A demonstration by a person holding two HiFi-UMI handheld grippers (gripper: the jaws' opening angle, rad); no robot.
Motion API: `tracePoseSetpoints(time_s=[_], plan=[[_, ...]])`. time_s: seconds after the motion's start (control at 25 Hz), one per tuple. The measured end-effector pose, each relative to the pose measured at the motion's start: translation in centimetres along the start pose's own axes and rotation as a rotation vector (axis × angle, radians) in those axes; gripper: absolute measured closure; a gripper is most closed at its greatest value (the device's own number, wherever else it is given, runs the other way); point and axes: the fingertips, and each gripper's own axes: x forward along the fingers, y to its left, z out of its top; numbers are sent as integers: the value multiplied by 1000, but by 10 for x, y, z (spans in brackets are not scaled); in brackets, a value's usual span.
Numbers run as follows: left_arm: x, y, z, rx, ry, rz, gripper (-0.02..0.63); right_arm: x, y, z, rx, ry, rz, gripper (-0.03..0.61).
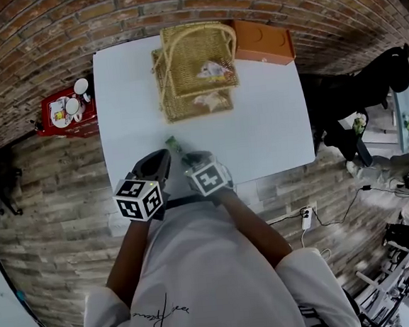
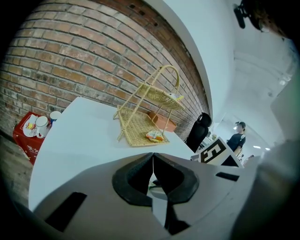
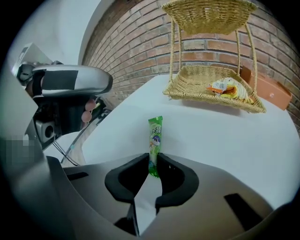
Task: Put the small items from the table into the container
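Wicker makes up the container here: a two-tier basket (image 1: 195,67) standing at the far side of the white bench (image 1: 273,132), with an orange box (image 1: 263,41) just beyond it to the right. One snack packet (image 1: 213,69) already lies on the upper tier and another packet (image 1: 212,100) on the lower tray, so part of the job looks done. The only loose item I can find on the bench is a green sachet (image 3: 155,140), lying near the near edge, well apart from the basket. No other small item shows on the white surface, so I judge this to be the last one, or close to it. It has yet to be carried across and let go into a tier.

The right claw (image 3: 151,174) is closed on the near end of the sachet; its pads press both sides of the wrapper, and the rest of the sachet sticks out ahead towards the basket. Whether the sachet has left the bench I cannot tell. This claw points steeply down over the near edge, with the forearm coming in from the person's body.

The left claw (image 2: 153,161) sits just beside it on the left, tilted down more shallowly and aimed at the basket. Its jaws are together with nothing gripped between them.
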Motion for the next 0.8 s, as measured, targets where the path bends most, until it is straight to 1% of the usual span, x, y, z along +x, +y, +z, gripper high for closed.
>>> tracePoseSetpoints(time_s=[0.32,0.56,0.8], plan=[[4,2,3,-4,-3,-19,604,-10,-2,10,0,-15,4,523],[7,0,5,5,-3,-37,604,-21,-3,24,-32,-76,1,525],[5,1,9,4,-7,-57,604,-37,-1,27,-27,-79,10,526]])
